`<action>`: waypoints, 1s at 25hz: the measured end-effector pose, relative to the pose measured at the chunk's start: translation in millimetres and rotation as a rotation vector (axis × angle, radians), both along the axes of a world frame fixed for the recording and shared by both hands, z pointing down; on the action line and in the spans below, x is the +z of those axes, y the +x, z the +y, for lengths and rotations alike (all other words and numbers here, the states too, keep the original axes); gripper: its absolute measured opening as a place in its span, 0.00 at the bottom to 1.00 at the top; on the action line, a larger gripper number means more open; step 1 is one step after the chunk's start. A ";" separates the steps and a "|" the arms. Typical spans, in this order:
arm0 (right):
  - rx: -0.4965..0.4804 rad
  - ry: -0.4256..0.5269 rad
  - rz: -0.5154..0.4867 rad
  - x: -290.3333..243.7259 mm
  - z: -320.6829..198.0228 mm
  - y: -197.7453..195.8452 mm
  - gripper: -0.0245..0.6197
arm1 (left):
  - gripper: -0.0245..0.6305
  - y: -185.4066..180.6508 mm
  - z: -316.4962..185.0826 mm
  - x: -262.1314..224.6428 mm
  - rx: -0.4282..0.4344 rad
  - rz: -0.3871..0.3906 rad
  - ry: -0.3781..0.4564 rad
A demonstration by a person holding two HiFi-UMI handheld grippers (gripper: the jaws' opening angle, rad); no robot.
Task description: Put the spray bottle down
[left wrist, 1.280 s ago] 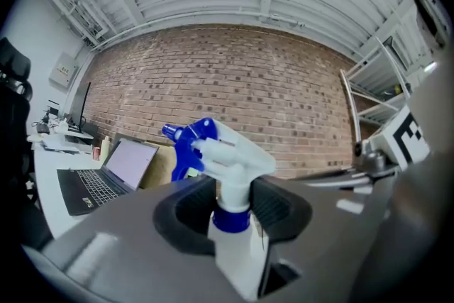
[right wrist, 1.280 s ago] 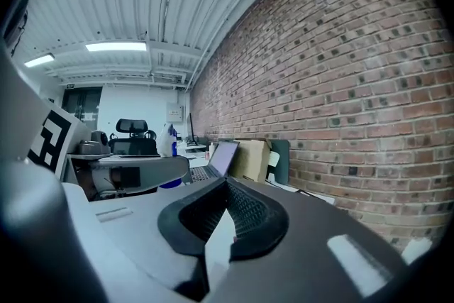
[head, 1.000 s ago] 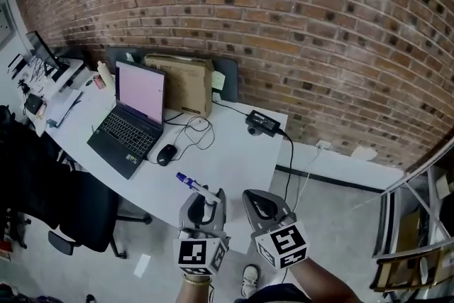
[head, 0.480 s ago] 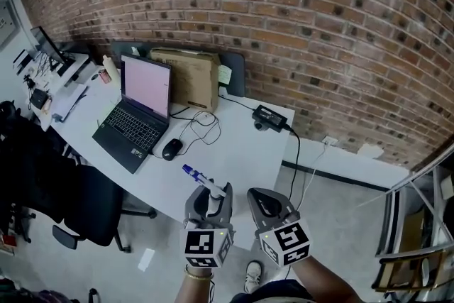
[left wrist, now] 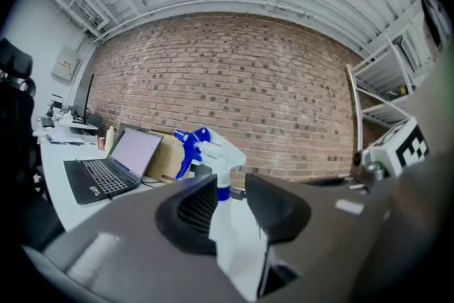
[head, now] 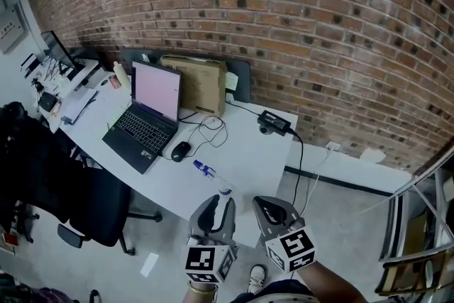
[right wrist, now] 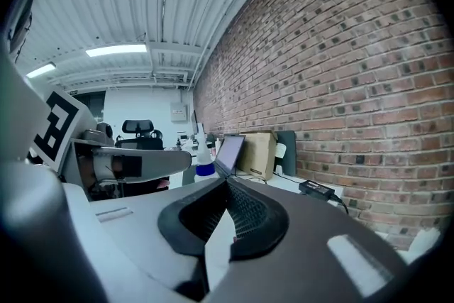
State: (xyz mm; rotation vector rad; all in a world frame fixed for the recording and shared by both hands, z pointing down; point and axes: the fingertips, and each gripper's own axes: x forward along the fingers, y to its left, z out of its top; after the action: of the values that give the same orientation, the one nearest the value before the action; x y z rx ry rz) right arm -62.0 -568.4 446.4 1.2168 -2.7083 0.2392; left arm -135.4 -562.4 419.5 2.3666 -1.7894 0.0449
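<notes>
A white spray bottle [head: 221, 190] with a blue trigger head [left wrist: 190, 144] sticks up and away from my left gripper [head: 215, 213]. The jaws are closing on its neck, with the pads on either side of the white body [left wrist: 228, 227]. The bottle hangs over the near edge of the white desk [head: 245, 152]. My right gripper [head: 273, 212] sits just to the right of it, shut with nothing between its pads [right wrist: 241, 213]. In the right gripper view the bottle [right wrist: 204, 156] stands up beyond the left gripper [right wrist: 142, 163].
On the desk are an open laptop [head: 145, 117], a black mouse [head: 181, 150], a cardboard box [head: 202, 81] against the brick wall and a power adapter [head: 273, 123] with its cable. A black chair [head: 85, 202] stands left of the desk. A metal shelf [head: 425, 223] is at the right.
Both grippers now sit a little lower and further right in the head view. The desk has slid rightward in the picture. The bottle stays in the left gripper.
</notes>
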 end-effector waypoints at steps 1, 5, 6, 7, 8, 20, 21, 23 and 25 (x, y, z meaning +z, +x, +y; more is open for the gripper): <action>-0.005 0.006 -0.005 -2.4 5.7 -1.2 0.04 | 0.21 -0.4 8.5 -2.6 -0.010 0.009 0.002; -0.017 0.020 -0.019 -7.1 25.8 -4.9 0.04 | 0.05 -7.4 36.9 -0.4 -0.080 0.021 -0.039; -0.018 0.019 -0.022 -7.5 29.5 -5.6 0.04 | 0.05 -8.3 42.5 1.2 -0.085 0.032 -0.053; -0.018 0.017 -0.025 -7.8 32.6 -6.2 0.04 | 0.05 -8.8 47.3 2.4 -0.083 0.041 -0.064; -0.018 0.015 -0.028 -8.2 35.1 -6.9 0.04 | 0.05 -9.2 51.3 3.0 -0.081 0.045 -0.070; -0.038 0.049 -0.032 -25.1 45.2 -14.4 0.04 | 0.05 -6.5 59.1 -13.8 -0.078 0.017 -0.029; -0.038 0.050 -0.031 -25.2 45.5 -14.0 0.04 | 0.05 -6.1 58.8 -13.8 -0.078 0.017 -0.029; -0.037 0.051 -0.030 -24.5 46.2 -12.3 0.04 | 0.05 -5.2 58.5 -13.0 -0.078 0.018 -0.031; -0.034 0.053 -0.028 -24.4 46.6 -10.4 0.04 | 0.05 -4.4 57.9 -11.9 -0.080 0.020 -0.034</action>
State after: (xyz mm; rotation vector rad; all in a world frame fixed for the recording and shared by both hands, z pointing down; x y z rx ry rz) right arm -72.4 -521.9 422.0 1.1887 -2.7733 0.1823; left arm -139.9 -504.5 407.7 2.2627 -1.8569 0.0413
